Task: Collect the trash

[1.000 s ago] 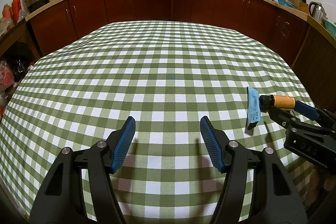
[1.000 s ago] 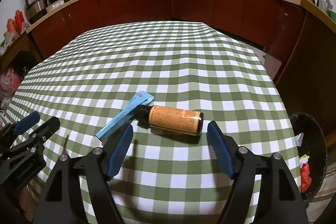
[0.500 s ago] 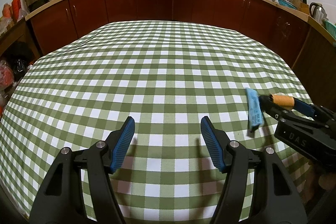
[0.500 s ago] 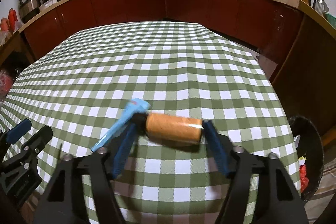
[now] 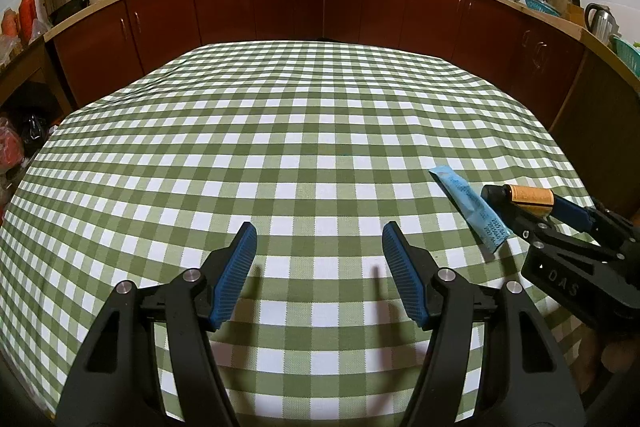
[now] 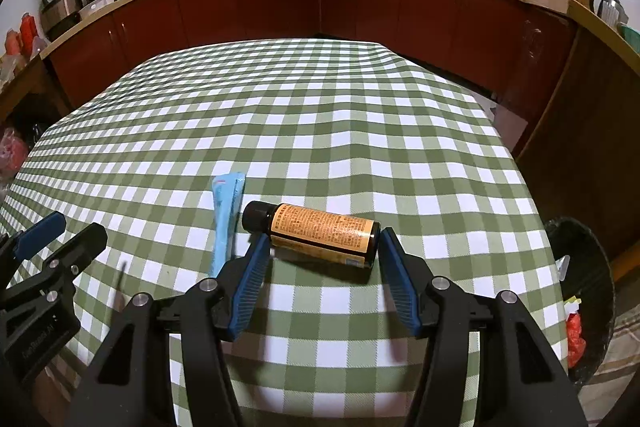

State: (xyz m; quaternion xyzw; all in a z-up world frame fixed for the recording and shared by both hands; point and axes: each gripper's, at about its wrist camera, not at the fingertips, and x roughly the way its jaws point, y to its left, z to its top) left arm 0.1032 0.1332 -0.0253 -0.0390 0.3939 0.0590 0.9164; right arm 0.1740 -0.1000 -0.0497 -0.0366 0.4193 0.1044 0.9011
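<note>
We have two pieces of trash left on the green-and-white checked desk point(image 6: 320, 115): a small dark brown bottle with an orange label point(image 6: 320, 233) lying on its side, and a flat light-blue sachet point(image 6: 226, 211) just beside its cap end. Our right tongs point(image 6: 324, 261) straddle the bottle lengthwise, one blue pad point(image 6: 250, 275) near the cap, the other at the base; the pads look touching or nearly so, but we can't tell if the grip is made, and the bottle seems to rest on the cloth. Our left tongs point(image 5: 320, 269) hang wide and empty over bare cloth, well apart from the sachet point(image 5: 470, 211). A black round bin point(image 6: 584, 287) sits on the floor off the desk's right edge, with some red and white scraps already in it. We judge the task partly done: bottle grasp in hand, lift and drop to bin pending, sachet untouched after that
</note>
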